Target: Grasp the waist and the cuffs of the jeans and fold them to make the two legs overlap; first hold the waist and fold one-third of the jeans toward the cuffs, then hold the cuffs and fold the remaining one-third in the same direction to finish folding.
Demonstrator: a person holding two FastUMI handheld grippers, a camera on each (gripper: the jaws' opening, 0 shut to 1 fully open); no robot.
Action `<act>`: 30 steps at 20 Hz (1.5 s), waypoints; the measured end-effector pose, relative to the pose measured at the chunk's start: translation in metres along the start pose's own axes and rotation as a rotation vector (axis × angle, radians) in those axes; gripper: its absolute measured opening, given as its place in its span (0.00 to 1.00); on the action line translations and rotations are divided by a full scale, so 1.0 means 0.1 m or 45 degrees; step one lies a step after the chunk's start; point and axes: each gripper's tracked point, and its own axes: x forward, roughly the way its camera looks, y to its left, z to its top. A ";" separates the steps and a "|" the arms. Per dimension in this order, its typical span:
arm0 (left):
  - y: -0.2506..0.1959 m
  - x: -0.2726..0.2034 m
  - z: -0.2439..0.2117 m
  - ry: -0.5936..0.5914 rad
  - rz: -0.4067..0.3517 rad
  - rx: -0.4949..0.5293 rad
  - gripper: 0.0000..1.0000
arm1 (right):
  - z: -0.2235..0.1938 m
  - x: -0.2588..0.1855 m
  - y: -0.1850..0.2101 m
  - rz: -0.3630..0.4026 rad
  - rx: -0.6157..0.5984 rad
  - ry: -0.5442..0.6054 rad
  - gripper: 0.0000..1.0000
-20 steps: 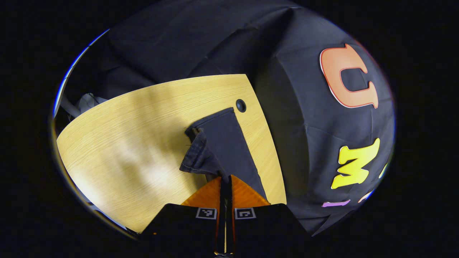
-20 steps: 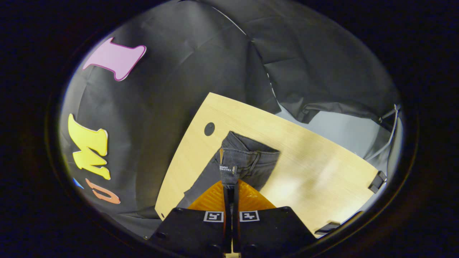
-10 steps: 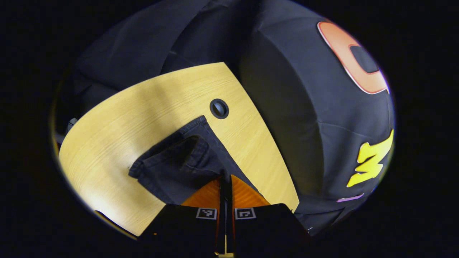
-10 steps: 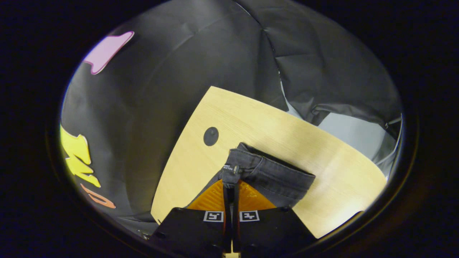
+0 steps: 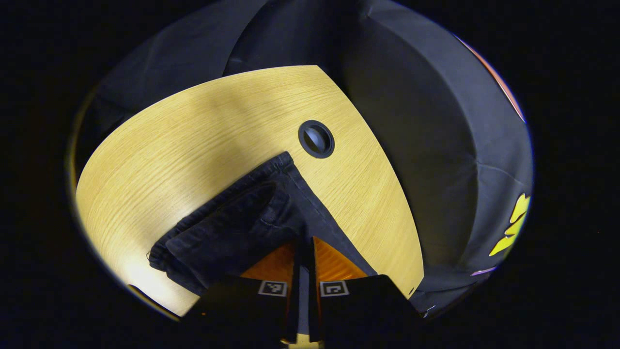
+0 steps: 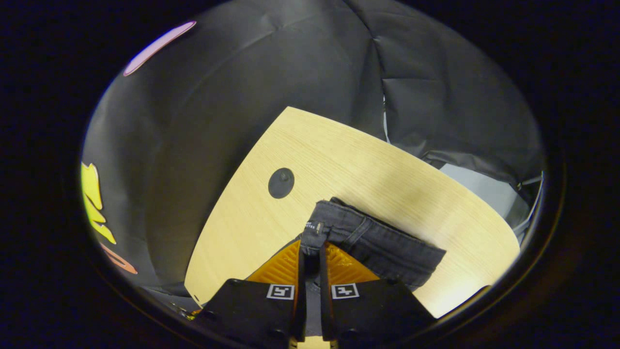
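Dark jeans [image 5: 232,232] lie folded on the light wooden table [image 5: 193,135], their edge running up toward a round cable hole [image 5: 316,139]. My left gripper [image 5: 302,242] is low over the table, shut on a fold of the cloth, with only a narrow gap between its fingers. In the right gripper view the waistband [image 6: 378,242], with a belt loop and a small label, lies flat on the table [image 6: 348,160]. My right gripper [image 6: 311,245] is shut on the waistband's near corner.
The cable hole [image 6: 281,182] sits just beyond the waist corner. The table's edge curves close on the side toward the black cloth wall. Bare wood stretches away past the jeans in both views.
Both grippers have come down and forward with the jeans, so the cloth that hung bunched now lies spread on the table. The gap between each pair of fingers has widened slightly.
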 end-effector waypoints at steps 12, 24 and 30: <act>-1.47 -0.92 0.38 -0.154 -0.076 0.226 1.00 | -0.07 -0.72 0.45 0.193 -0.084 -0.133 0.81; -2.21 -2.88 -0.51 -0.807 -0.224 0.982 0.98 | -0.66 -2.52 0.43 0.112 -1.011 -0.815 0.84; -2.15 -3.28 -1.22 -0.999 -0.243 1.004 0.99 | -1.22 -2.89 0.26 0.217 -0.995 -0.825 0.92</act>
